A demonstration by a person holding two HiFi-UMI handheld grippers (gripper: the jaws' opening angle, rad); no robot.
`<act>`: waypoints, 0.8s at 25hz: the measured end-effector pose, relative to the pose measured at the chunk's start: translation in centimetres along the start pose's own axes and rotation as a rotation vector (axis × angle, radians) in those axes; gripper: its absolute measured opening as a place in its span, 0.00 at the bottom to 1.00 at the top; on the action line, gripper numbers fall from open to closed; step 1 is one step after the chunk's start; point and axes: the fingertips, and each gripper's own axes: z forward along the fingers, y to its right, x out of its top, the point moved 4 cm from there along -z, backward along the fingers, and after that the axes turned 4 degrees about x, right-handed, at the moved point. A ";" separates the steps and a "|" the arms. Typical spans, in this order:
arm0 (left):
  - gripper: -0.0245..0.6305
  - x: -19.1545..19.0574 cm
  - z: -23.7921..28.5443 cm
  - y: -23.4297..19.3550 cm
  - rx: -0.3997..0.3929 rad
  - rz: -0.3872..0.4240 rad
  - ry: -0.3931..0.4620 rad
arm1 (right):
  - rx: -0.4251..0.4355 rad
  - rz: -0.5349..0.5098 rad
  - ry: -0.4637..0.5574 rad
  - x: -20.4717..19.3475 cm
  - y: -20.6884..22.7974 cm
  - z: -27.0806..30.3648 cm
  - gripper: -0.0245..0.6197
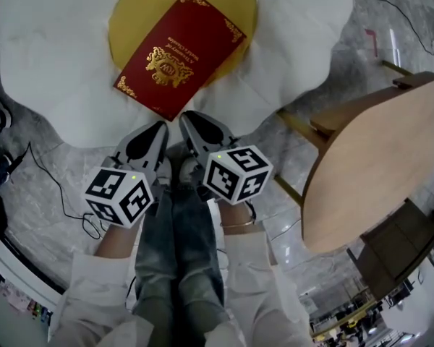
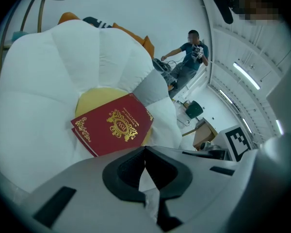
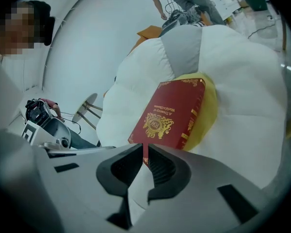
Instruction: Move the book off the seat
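Condition: the book (image 1: 179, 53) lies flat and closed on the yellow centre (image 1: 130, 20) of the seat (image 1: 50, 71); its near corner runs past the yellow onto the white padding, towards the seat's near edge.

The left tool (image 1: 161, 126) and the right tool (image 1: 186, 118) sit side by side just short of that corner; both have their jaws together with nothing between them; whether either tip touches the corner cannot be confirmed.

Hazards, judged from this position:

- Advancing with closed jaws is likely to shove the corner; the book may then slide or pivot across the soft seat instead of being lifted; open one tool before you close in.
- The padding probably yields under load; a lower jaw pressed under the edge may catch the cover fabric together with the book.
- Gripping the top cover alone may let the book swing open and drop.
- The tools are close together; opening both here risks one striking the other.
- A one-corner grip may let the book rotate and slip out.
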 end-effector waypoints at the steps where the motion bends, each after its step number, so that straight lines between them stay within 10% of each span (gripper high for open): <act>1: 0.05 -0.2 0.2 -0.1 -0.003 -0.002 -0.002 | 0.002 0.012 -0.002 -0.3 0.4 0.2 0.06; 20: 0.05 -2.4 2.9 -1.9 0.008 -0.024 -0.015 | 0.025 0.209 -0.005 -1.1 6.0 4.4 0.48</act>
